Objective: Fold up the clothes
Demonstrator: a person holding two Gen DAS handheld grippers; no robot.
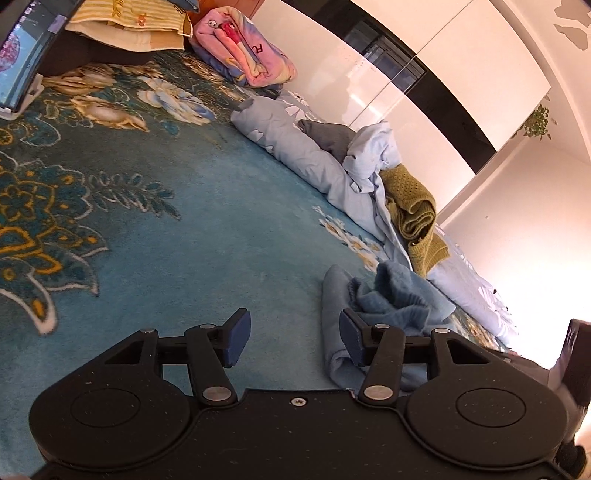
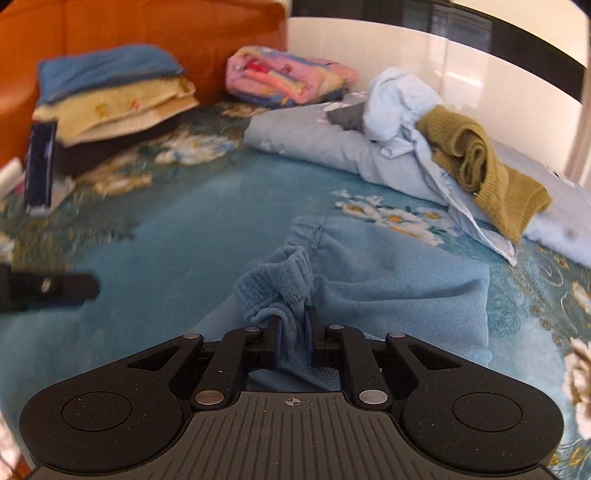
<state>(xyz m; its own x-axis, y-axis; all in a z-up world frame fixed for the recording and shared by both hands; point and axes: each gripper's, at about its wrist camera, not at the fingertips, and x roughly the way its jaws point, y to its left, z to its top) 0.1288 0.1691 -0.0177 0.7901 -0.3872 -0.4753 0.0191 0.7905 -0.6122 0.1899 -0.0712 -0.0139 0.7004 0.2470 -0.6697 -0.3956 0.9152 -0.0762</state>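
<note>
A light blue fleece garment [image 2: 399, 280] lies crumpled on the teal flowered bedspread [image 2: 192, 236]. My right gripper [image 2: 293, 332] is shut on a bunched fold of it, just below a ribbed cuff [image 2: 273, 284]. In the left wrist view the same garment [image 1: 391, 291] lies at the lower right. My left gripper [image 1: 295, 339] stands open low over the bedspread [image 1: 221, 236]. Its right pad [image 1: 351, 338] is against the garment's edge and nothing is between the pads. A blurred black finger [image 2: 55, 288] of the left gripper shows at the left edge of the right wrist view.
On a rolled pale quilt [image 2: 314, 144] lie a light blue shirt [image 2: 399, 99], an olive knit sweater [image 2: 480, 166] and a grey piece [image 2: 347, 118]. A pink folded blanket [image 2: 288, 77] and stacked blankets [image 2: 110, 99] sit by the orange headboard [image 2: 147, 29]. A screen on a stand [image 1: 22, 62] stands at the left.
</note>
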